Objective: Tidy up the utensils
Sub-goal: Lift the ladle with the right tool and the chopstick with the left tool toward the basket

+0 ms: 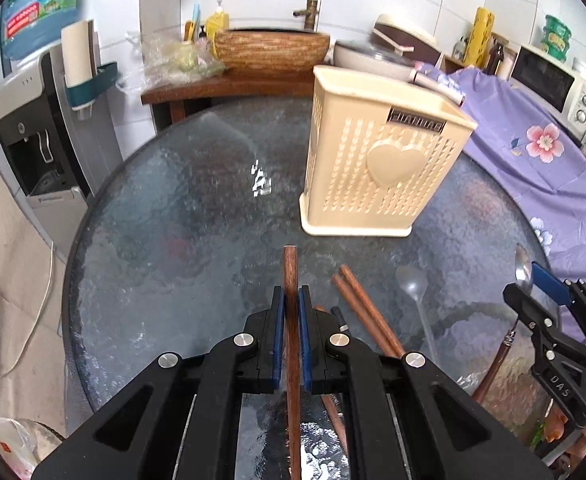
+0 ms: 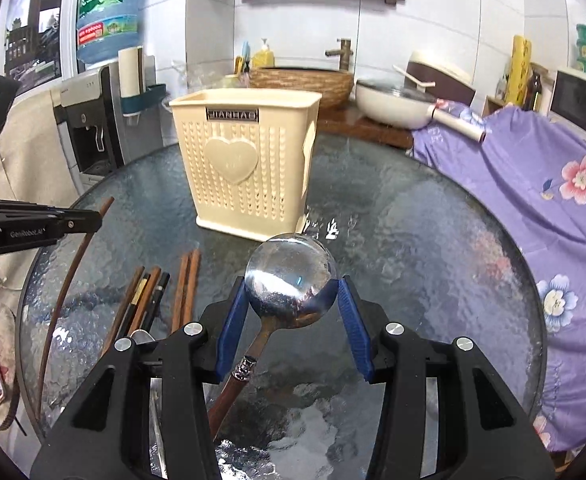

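Both grippers are black plastic with blue ribbed pads and round silver screws. The left gripper (image 1: pixel 292 312) and the right gripper (image 2: pixel 292 312) look alike. The right one has the white letters "DAS" on its side.

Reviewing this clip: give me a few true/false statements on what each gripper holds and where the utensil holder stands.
1. The left gripper is shut on a wooden chopstick. True.
2. The right gripper holds a fork. False: it clamps the bowl of a metal spoon.
3. The cream utensil holder lies on its side. False: it stands upright on the glass table.
4. Loose chopsticks lie on the table. True.
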